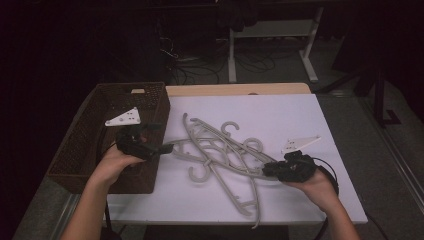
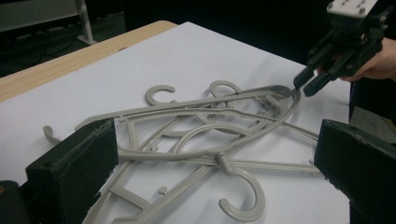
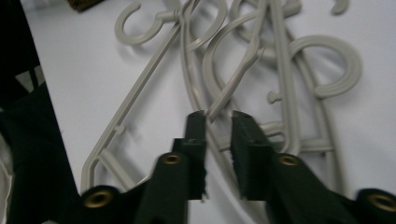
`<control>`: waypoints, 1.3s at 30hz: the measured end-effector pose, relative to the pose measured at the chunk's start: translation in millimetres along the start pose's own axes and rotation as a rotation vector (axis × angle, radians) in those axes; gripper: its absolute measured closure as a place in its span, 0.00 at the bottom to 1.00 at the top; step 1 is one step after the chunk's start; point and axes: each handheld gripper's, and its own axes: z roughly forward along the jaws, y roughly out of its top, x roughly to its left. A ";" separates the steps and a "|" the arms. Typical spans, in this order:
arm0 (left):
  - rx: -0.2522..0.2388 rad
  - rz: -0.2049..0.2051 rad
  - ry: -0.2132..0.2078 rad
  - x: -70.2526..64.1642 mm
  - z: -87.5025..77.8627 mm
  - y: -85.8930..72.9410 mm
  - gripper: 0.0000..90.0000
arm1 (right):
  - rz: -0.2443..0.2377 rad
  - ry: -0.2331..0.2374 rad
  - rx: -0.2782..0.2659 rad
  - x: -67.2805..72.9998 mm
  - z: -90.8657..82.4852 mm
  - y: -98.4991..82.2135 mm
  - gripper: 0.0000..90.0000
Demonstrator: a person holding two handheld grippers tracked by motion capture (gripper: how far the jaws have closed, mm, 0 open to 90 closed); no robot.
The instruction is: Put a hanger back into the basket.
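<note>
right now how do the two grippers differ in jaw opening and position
The left gripper has its jaws spread wide, with the pile of grey hangers ahead of them; the right gripper has its jaws nearly closed around a thin hanger arm. The left gripper sits beside the brown basket; the right gripper is at the pile's other end. Both are black, hand-held and carry a grey plate.

hangers (image 1: 220,150) | grey plastic | tangled pile | flat on white tabletop

basket (image 1: 90,135): brown wicker, left edge; white table sheet (image 1: 280,112); wooden strip (image 1: 235,89) behind
</note>
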 end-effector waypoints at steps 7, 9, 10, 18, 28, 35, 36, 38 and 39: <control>0.001 0.002 -0.001 -0.6 0.8 -0.2 0.00 | -0.015 0.058 0.086 9.5 12.7 -9.1 0.99; 0.000 0.001 -0.001 -1.1 0.8 -0.1 0.00 | -0.025 0.049 0.122 9.5 18.1 -11.0 0.99; 0.001 0.001 -0.001 -1.2 0.8 -0.1 0.00 | -0.024 0.036 0.133 9.0 19.8 -11.3 0.99; -0.004 0.002 -0.006 -1.9 0.7 0.6 0.00 | -0.009 -0.065 0.147 -1.7 17.1 -13.2 0.99; 0.003 0.008 -0.009 -3.1 3.1 0.6 0.00 | 0.010 -0.138 0.119 -17.3 12.0 -7.0 0.99; 0.004 0.009 -0.009 -3.6 3.2 0.7 0.00 | 0.005 -0.166 0.108 -23.9 13.2 0.0 0.99; 0.004 0.009 -0.008 -3.6 3.1 0.7 0.00 | 0.008 -0.163 0.102 -25.9 14.1 0.6 0.99; 0.001 0.008 -0.008 -3.3 2.6 0.7 0.00 | 0.010 -0.172 0.105 -27.7 15.2 1.5 0.99; 0.001 0.008 -0.008 -3.3 2.6 0.7 0.00 | 0.010 -0.172 0.105 -27.7 15.2 1.5 0.99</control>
